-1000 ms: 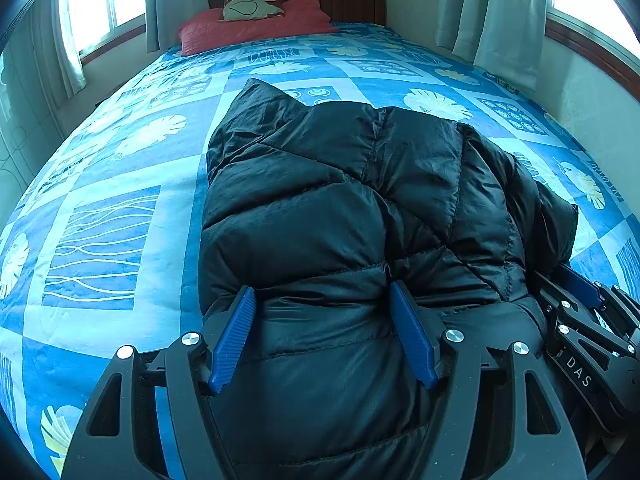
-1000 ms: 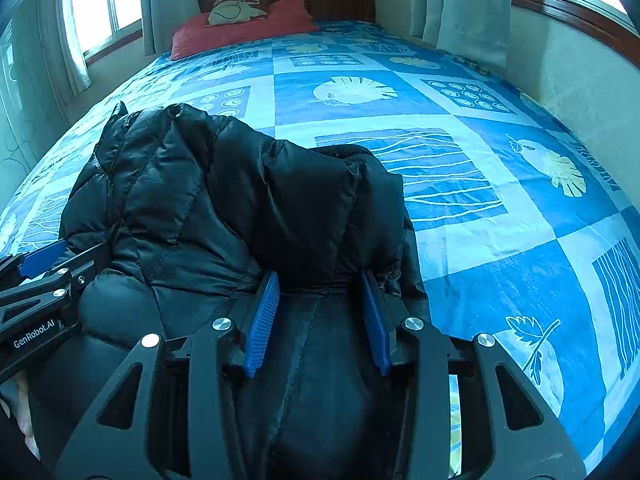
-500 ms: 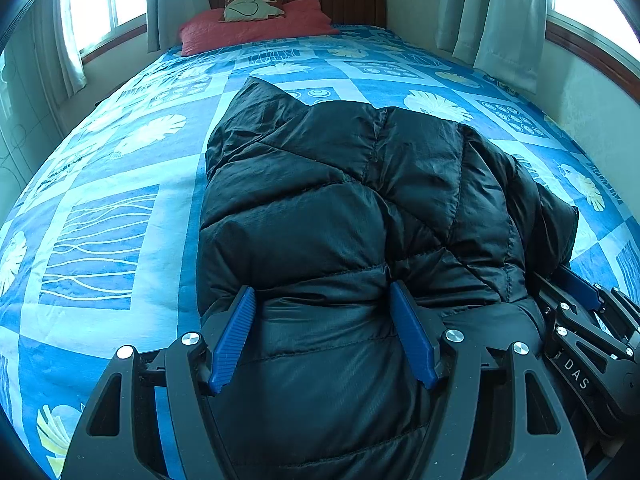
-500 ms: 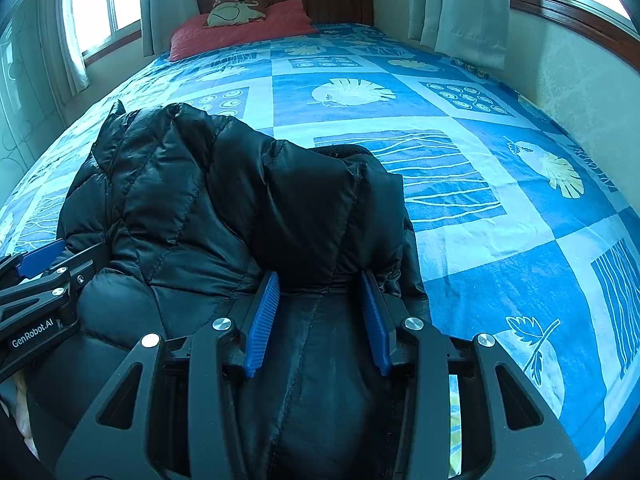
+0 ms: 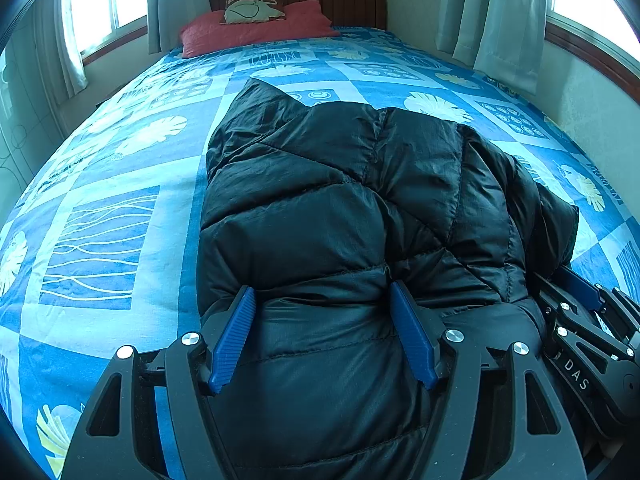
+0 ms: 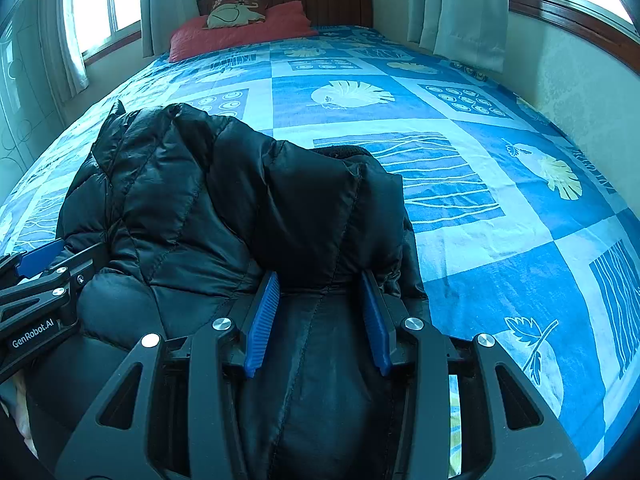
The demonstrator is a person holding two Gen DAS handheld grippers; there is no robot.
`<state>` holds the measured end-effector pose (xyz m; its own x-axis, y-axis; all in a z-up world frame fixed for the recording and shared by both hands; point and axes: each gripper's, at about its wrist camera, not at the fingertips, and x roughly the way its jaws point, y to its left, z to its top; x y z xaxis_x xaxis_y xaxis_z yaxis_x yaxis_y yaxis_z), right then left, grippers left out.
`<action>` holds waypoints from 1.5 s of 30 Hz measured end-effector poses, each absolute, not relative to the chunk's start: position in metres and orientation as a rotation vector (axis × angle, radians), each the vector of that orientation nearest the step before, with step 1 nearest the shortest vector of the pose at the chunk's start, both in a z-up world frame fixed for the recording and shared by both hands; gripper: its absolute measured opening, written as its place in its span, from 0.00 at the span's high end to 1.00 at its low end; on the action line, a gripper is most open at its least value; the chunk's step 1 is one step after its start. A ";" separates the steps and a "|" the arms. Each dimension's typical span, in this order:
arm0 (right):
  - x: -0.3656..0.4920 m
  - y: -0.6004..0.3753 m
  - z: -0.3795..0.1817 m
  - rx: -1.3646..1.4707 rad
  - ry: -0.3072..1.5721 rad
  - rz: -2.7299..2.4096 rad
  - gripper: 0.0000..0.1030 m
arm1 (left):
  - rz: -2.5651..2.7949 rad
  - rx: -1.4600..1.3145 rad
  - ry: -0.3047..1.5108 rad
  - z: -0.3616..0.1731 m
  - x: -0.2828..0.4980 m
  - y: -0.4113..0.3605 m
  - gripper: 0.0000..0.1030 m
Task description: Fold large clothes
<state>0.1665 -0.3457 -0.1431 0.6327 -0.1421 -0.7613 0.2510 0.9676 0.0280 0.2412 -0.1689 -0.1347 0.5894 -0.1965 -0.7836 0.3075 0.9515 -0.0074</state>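
Note:
A black puffer jacket [image 5: 340, 208] lies bunched and folded over on the blue patterned bed [image 5: 120, 184]; it also shows in the right wrist view [image 6: 224, 200]. My left gripper [image 5: 322, 300] has its blue pads spread wide around a thick fold of the jacket's near edge. My right gripper [image 6: 320, 284] clamps another thick fold of the near edge between its blue pads. The right gripper shows at the right edge of the left wrist view [image 5: 580, 320], and the left gripper at the left edge of the right wrist view [image 6: 36, 280].
Red pillows [image 5: 256, 28] and a wooden headboard [image 5: 344, 4] stand at the far end of the bed. Curtained windows [image 5: 104, 0] flank both sides, with a wall [image 6: 580, 92] close on the right. Bedspread [image 6: 500, 200] lies bare to the right of the jacket.
Nothing has visibly moved; both grippers stay on the jacket's near edge with only a slight camera shift.

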 end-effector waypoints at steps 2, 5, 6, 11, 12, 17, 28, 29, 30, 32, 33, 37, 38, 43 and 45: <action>0.166 -0.347 -0.143 0.134 0.856 -0.226 0.61 | -0.294 0.134 0.894 -0.135 0.241 -0.168 0.34; 0.167 -0.347 -0.141 0.130 0.855 -0.229 0.61 | -0.295 0.133 0.893 -0.134 0.241 -0.169 0.34; 0.167 -0.347 -0.141 0.129 0.855 -0.230 0.61 | -0.295 0.132 0.893 -0.134 0.241 -0.169 0.34; 0.166 -0.344 -0.141 0.118 0.853 -0.237 0.61 | -0.294 0.132 0.892 -0.135 0.241 -0.168 0.34; 0.166 -0.344 -0.141 0.116 0.853 -0.239 0.61 | -0.294 0.132 0.892 -0.135 0.241 -0.168 0.34; 0.166 -0.343 -0.141 0.112 0.852 -0.241 0.61 | -0.292 0.135 0.891 -0.135 0.242 -0.169 0.34; 0.157 -0.340 -0.123 0.100 0.806 -0.233 0.57 | -0.291 0.091 0.852 -0.109 0.233 -0.157 0.34; 0.156 -0.340 -0.121 0.099 0.801 -0.232 0.56 | -0.286 0.075 0.849 -0.105 0.231 -0.153 0.34; 0.154 -0.340 -0.119 0.100 0.798 -0.231 0.53 | -0.279 0.061 0.847 -0.103 0.228 -0.147 0.30; 0.149 -0.341 -0.113 0.104 0.785 -0.229 0.46 | -0.263 0.003 0.852 -0.101 0.226 -0.134 0.28; 0.146 -0.341 -0.110 0.108 0.777 -0.238 0.37 | -0.262 -0.025 0.863 -0.102 0.223 -0.126 0.28; 0.138 -0.354 -0.105 0.174 0.782 -0.227 0.28 | -0.296 -0.190 0.938 -0.112 0.226 -0.105 0.24; 0.137 -0.363 -0.107 0.219 0.798 -0.213 0.27 | -0.310 -0.217 0.954 -0.114 0.227 -0.102 0.24; 0.137 -0.384 -0.123 0.382 0.855 -0.170 0.21 | -0.373 -0.385 1.031 -0.135 0.238 -0.099 0.21; 0.140 -0.388 -0.132 0.439 0.882 -0.147 0.19 | -0.388 -0.406 1.039 -0.142 0.239 -0.105 0.17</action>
<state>0.1402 -0.3884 -0.1320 0.6324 0.0541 -0.7727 0.3017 0.9016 0.3100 0.2392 -0.1051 -0.1417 0.4530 -0.4909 -0.7442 0.1162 0.8601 -0.4967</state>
